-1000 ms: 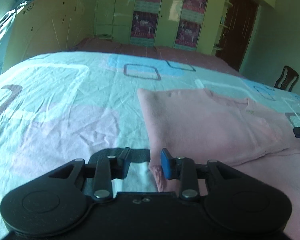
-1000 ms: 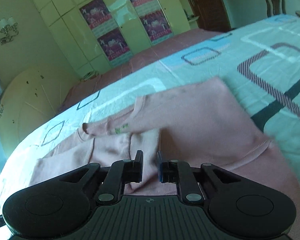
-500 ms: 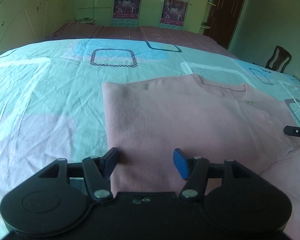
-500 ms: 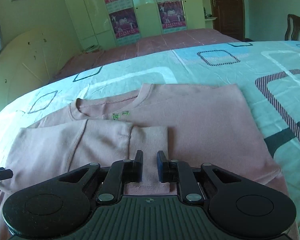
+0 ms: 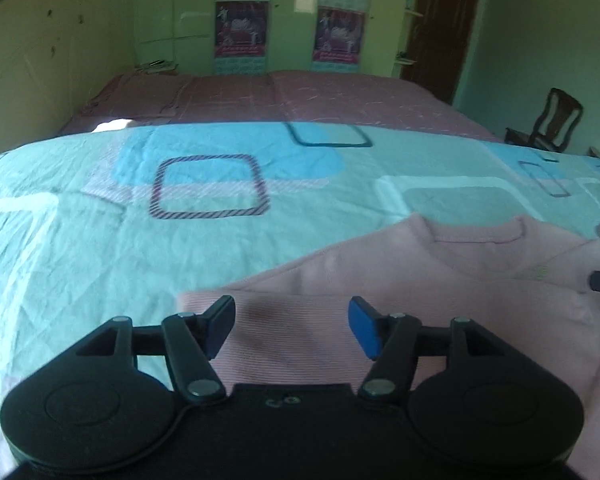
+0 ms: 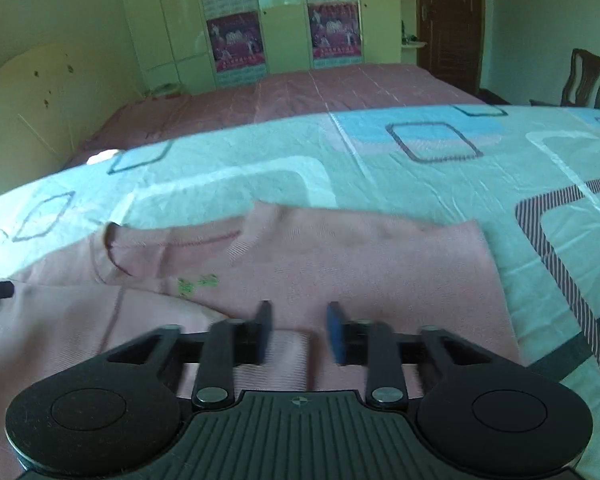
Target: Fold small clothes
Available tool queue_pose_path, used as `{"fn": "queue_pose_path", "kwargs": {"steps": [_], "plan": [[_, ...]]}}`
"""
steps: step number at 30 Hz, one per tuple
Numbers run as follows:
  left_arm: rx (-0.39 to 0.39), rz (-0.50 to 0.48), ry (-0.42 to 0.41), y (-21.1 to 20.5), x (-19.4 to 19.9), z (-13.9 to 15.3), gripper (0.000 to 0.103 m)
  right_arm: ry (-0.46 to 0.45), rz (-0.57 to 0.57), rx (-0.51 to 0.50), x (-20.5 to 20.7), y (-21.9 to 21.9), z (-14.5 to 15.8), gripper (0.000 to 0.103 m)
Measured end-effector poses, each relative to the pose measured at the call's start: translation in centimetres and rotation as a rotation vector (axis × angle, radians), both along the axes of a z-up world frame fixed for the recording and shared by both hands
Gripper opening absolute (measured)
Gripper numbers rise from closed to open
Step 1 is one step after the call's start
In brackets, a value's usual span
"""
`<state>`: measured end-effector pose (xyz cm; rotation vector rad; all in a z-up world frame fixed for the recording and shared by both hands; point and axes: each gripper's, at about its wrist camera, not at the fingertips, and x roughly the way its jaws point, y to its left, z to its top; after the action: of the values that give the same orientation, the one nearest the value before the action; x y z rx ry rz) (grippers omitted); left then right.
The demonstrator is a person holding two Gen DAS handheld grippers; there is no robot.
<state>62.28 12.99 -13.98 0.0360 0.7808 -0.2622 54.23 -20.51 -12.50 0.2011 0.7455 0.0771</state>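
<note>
Left gripper [image 5: 292, 326] is hanging over the shirt [image 5: 440, 300], jaws spread wide, nothing between them, folded sleeve edge showing under the gap. Right gripper [image 6: 298, 332] is sitting low over the same shirt [image 6: 360, 264], jaws parted with a moderate gap, gripping nothing; a sleeve cuff is lying under that gap. Shirt is lying flat on the bedsheet [image 5: 180, 240], collar [image 6: 172, 240] pointing away, green label [image 6: 198, 283] showing just below it, sleeves lying folded inward over the body. Bedsheet [image 6: 420, 184] is spreading out around the shirt. Chair [image 5: 548, 122] is standing beyond the bed, wardrobe [image 6: 284, 16] with posters at the far wall.
</note>
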Motion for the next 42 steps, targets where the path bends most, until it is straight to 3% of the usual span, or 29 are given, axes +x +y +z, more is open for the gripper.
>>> {"fn": "queue_pose_path", "kwargs": {"steps": [2,5,8,10,12,13,14,15,16,19,22,25,27,29,32,35,39,42], "plan": [[-0.007,-0.042,-0.001,-2.5,-1.0,-0.1,0.067,-0.033,0.096,0.007,0.1,3.1,0.4,0.08],[-0.015,-0.072,0.015,-5.3,-1.8,-0.8,0.067,0.012,0.186,0.012,1.3,6.9,-0.1,0.04],[0.003,-0.061,0.009,-5.2,-2.6,-1.6,0.067,0.07,0.251,0.034,1.9,7.8,-1.6,0.039],[0.037,-0.011,-0.02,-3.0,-3.2,-2.0,0.074,0.062,0.265,0.013,1.4,6.6,-2.2,0.039],[0.089,0.05,-0.013,0.0,-3.7,-2.8,0.074,0.057,0.181,-0.082,0.7,4.4,-2.4,0.039],[0.101,0.052,-0.021,1.2,-4.0,-2.9,0.075,0.057,0.151,-0.075,0.3,2.9,-2.6,0.038],[0.1,0.031,-0.022,1.9,-4.2,-2.8,0.075,0.061,0.145,-0.061,0.1,1.9,-2.6,0.023],[0.125,0.024,-0.024,2.1,-4.3,-2.7,0.076,0.063,0.141,-0.071,-0.2,1.5,-2.4,0.019],[0.145,0.019,-0.019,2.1,-4.3,-2.5,0.076,0.061,0.153,-0.082,-0.4,1.6,-2.2,0.019],[0.1,0.064,-0.018,2.2,-4.6,-1.5,0.072,0.036,0.129,-0.087,-0.7,2.3,-1.4,0.02],[0.061,0.054,-0.085,1.5,-7.0,0.1,0.073,-0.006,0.116,-0.064,-2.0,2.9,-0.3,0.02],[0.009,0.018,-0.086,0.9,-9.4,-0.1,0.073,0.002,0.134,-0.046,-3.6,3.3,-0.6,0.02],[0.042,-0.002,-0.015,0.5,-9.7,-1.8,0.074,0.073,0.143,-0.095,-3.7,3.6,-2.3,0.02],[0.097,-0.012,-0.035,0.3,-10.3,-2.7,0.076,0.066,0.124,-0.079,-4.1,3.1,-2.6,0.02],[0.06,0.016,-0.044,1.0,-11.2,-1.3,0.074,0.019,0.091,-0.084,-5.3,2.9,-1.0,0.02],[0.033,0.014,-0.068,1.1,-12.4,-0.8,0.074,-0.021,0.137,-0.065,-6.8,3.7,-0.5,0.02],[0.121,0.012,-0.042,0.0,-13.1,-2.8,0.077,0.057,0.144,-0.179,-7.2,5.1,-2.9,0.02],[0.115,0.013,-0.045,0.1,-13.0,-2.8,0.077,0.06,0.098,-0.123,-7.3,4.4,-3.0,0.02]]}}
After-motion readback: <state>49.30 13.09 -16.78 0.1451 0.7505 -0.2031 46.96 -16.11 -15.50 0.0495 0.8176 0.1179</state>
